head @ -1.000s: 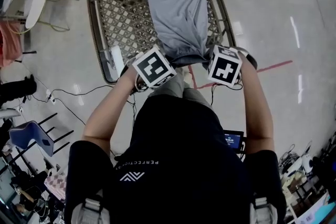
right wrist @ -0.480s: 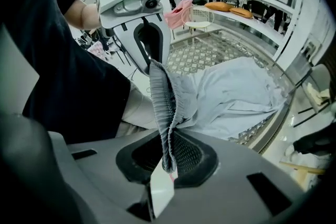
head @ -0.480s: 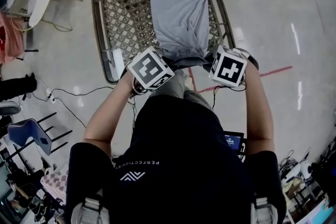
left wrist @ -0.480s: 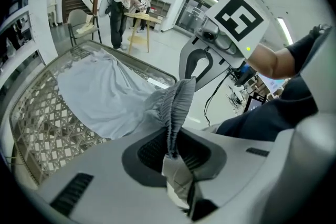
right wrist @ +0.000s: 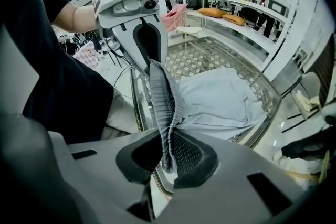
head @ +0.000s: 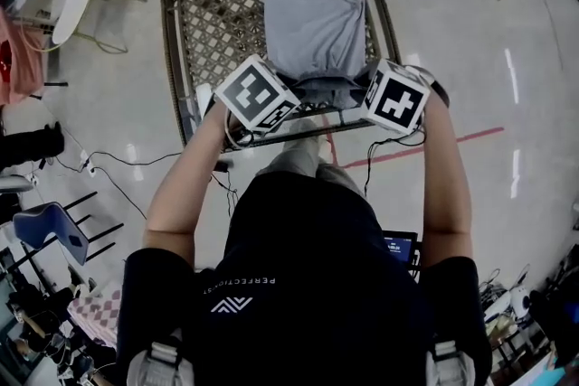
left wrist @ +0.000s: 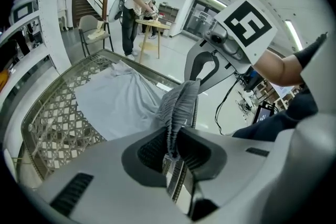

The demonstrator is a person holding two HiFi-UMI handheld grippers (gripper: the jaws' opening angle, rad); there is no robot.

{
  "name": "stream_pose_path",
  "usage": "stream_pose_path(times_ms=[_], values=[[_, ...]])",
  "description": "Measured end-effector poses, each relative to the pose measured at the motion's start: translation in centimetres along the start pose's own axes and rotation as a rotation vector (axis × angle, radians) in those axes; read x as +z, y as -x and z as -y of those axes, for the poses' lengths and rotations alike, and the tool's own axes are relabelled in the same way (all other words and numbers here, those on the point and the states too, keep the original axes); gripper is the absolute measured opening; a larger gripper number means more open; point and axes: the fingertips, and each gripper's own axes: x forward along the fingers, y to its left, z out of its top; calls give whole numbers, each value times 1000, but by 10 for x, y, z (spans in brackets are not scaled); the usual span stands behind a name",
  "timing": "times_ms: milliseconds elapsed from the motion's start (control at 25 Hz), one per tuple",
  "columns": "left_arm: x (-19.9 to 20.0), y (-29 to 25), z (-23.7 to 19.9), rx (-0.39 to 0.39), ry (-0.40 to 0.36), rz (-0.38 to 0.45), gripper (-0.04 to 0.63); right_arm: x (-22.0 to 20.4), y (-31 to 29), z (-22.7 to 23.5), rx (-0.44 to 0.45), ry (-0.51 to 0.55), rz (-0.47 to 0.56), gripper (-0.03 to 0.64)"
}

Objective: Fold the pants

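Now, pants [head: 312, 23]: one pair, light grey, lying flat on the right half of the table, legs pointing away from the person.
Waistband [left wrist: 181, 105]: one, ribbed, at the near end of the pants, held up off the table and stretched between the two claws.
Table [head: 213, 14]: one, with a wire mesh top and a metal rim all round.
Claws: two, side by side at the near edge of the table, both pointing steeply down.
Left claw [left wrist: 172, 147]: clamped on the left end of the waistband, cloth bunched between both pads.
Right claw [right wrist: 168, 157]: clamped on the right end of the waistband, cloth squeezed tight between both pads.
Marker cubes: two, black and white, one on each claw, left cube [head: 258, 93] and right cube [head: 395, 95].
Arms: two, bare, reaching forward, one behind each cube.
Red tape [head: 434, 145]: on the shiny floor, just past the table's near right corner.
Far-off person [left wrist: 139, 0]: one, bent over a small wooden table.
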Motion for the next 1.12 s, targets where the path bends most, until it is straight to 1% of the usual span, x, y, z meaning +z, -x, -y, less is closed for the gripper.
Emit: stream_pose_path(times_ms=[360,560,840,1000,1120], values=[[33,-6,-56,23,21,0,61,14,-2,67,-29,-4,-21,53],[54,-15,-89,24,31,-10,61,14,-7,105,-23,-15,-29,54],[79,-25,-141,35,46,-31,63,25,-16,159,-8,-24,-28,54],[82,-42,-155,27,59,-49,63,18,-29,173,6,-32,-38,54],[83,-50,-164,21,76,-44,64,16,-36,182,9,-39,-38,54]])
